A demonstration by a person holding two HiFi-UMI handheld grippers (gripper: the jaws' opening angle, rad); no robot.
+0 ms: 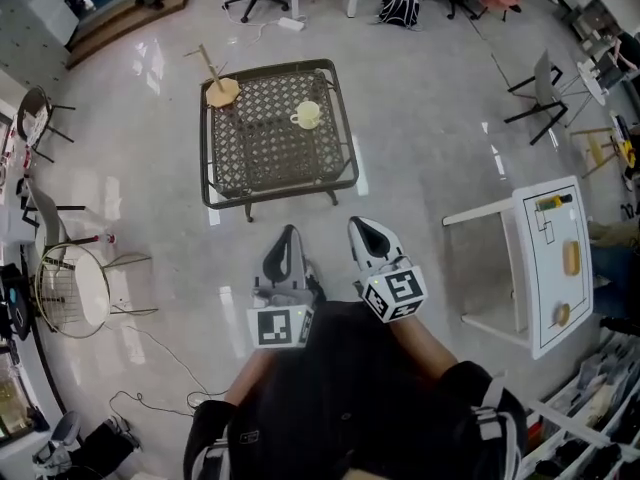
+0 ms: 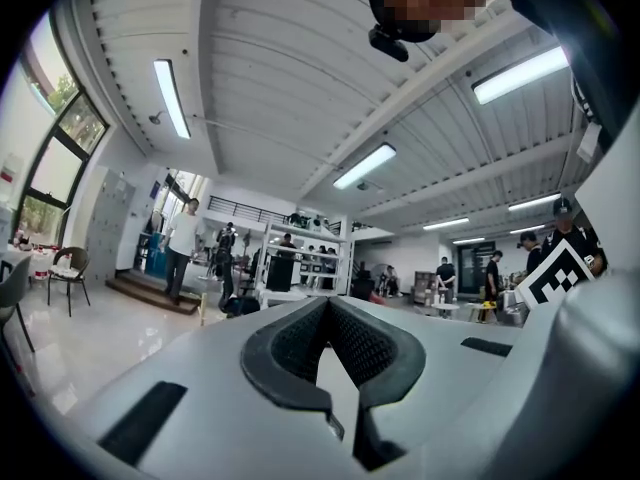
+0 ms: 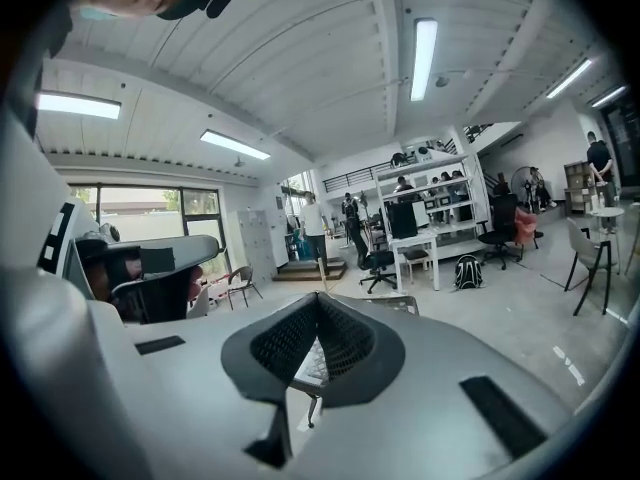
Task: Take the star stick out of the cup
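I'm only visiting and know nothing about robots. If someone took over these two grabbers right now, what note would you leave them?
Left gripper: shut, empty, held near the body, short of the wicker table.
Right gripper: the same.
Cup: upright on the table, looks empty.
Star stick: at the table's far left corner, apart from the cup.
Done: stick appears already out.
Left: probably nothing; confirm up close.

We hold the left gripper [image 1: 289, 238] and the right gripper [image 1: 367, 232] side by side, close in front of our body. Both point forward, each with its jaws closed tip to tip on nothing.
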